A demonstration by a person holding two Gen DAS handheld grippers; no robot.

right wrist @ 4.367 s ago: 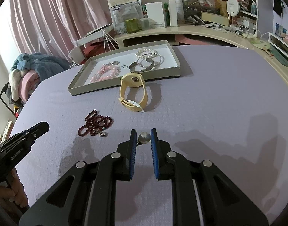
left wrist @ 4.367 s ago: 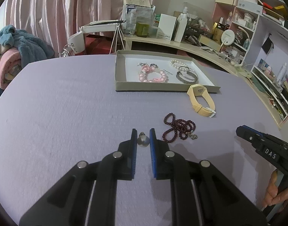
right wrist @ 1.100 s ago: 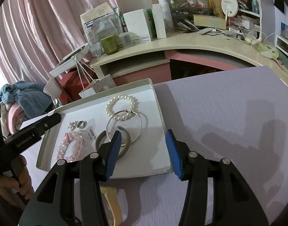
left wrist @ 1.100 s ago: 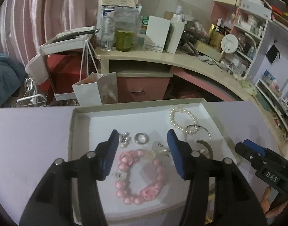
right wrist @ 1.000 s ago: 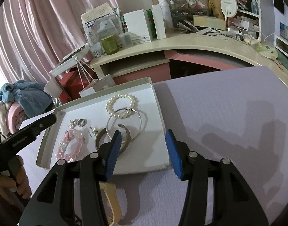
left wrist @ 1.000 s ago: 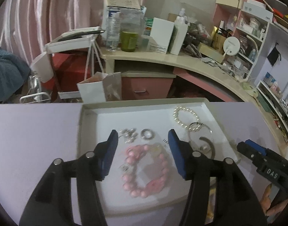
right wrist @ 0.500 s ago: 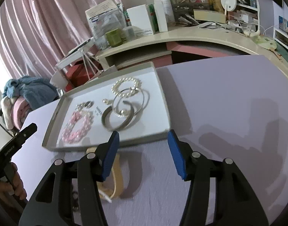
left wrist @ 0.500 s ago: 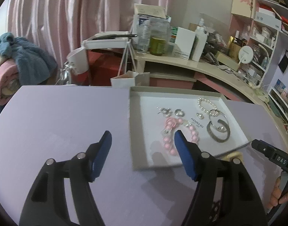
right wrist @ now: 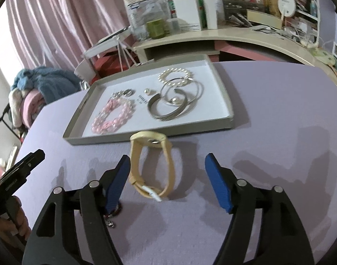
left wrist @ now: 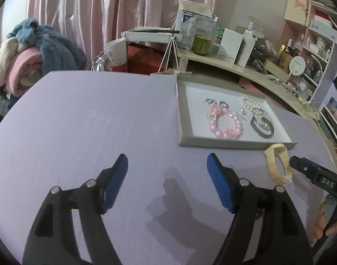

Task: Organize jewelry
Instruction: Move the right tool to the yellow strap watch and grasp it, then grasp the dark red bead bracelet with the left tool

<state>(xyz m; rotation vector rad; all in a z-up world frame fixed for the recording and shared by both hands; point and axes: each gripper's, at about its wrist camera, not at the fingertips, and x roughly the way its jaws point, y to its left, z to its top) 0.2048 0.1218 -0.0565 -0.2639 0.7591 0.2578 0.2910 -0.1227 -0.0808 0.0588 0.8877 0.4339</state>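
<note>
In tray (right wrist: 223,101): bracelets, bangles, rings, pearls. Outside, just before it: watch (right wrist: 150,165). Both claws, right (right wrist: 167,176) and left (left wrist: 167,176), just widened, empty.

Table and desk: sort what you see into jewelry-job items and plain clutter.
Job:
- tray
- pink bracelet
- pearl bracelet
- silver bangles
- pearl earrings
- ring
- yellow watch, on the table outside the tray

Clutter:
- green jar
- white boxes
- round mirror
- blankets
</note>
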